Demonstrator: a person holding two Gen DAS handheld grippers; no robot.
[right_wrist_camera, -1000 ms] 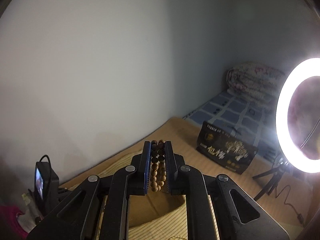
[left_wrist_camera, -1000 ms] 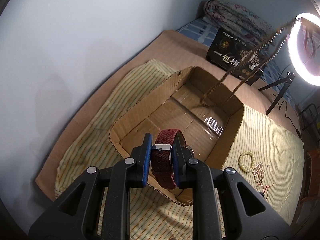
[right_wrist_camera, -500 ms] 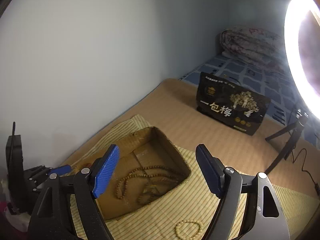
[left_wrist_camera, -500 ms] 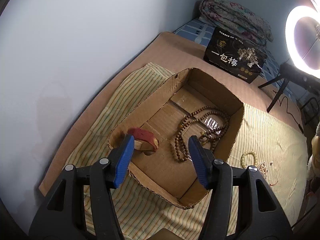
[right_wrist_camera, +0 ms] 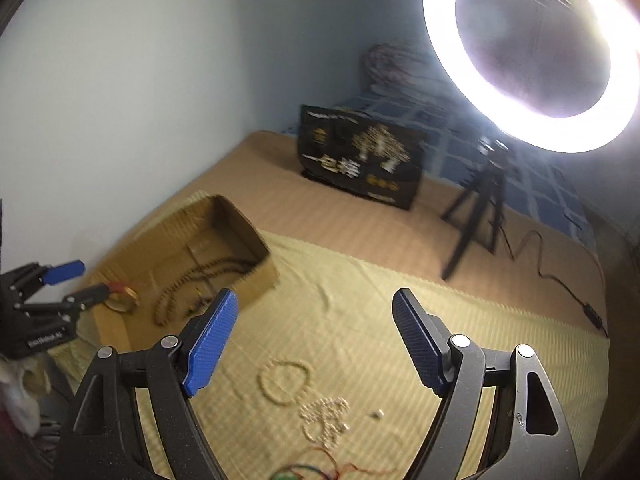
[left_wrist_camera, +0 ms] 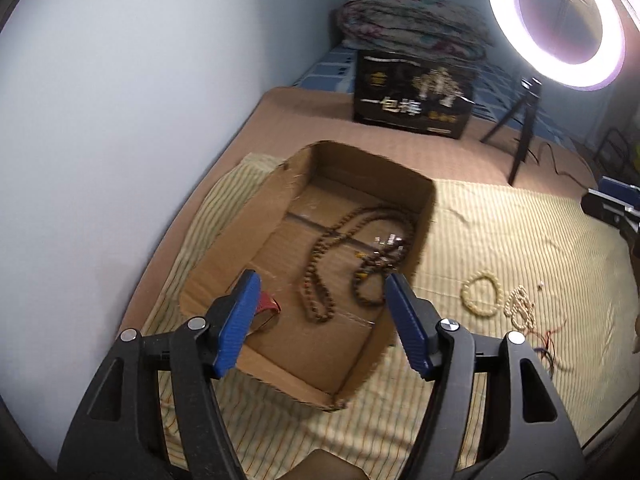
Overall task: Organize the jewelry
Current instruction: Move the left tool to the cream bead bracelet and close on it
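Hiding part of the red watch [left_wrist_camera: 267, 307] behind the left gripper's [left_wrist_camera: 322, 322] blue left pad, low in the cardboard box [left_wrist_camera: 256, 216]. Blurring into streaks in the right wrist view: the long bead necklace [right_wrist_camera: 192, 280], the pale bead bracelet [right_wrist_camera: 285, 385] at lower centre, the small white bead cluster [right_wrist_camera: 326, 424]. Running off the bottom edge there, coloured threads [right_wrist_camera: 316, 470], too smeared for telling what. Smearing the lettering on the black package [right_wrist_camera: 360, 160] at centre. Cutting off at the right edge of the left wrist view, a dark blue-tipped object [left_wrist_camera: 614, 204], unidentifiable. Washing out the folded quilt [right_wrist_camera: 394, 68] beside the ring light [right_wrist_camera: 532, 52].
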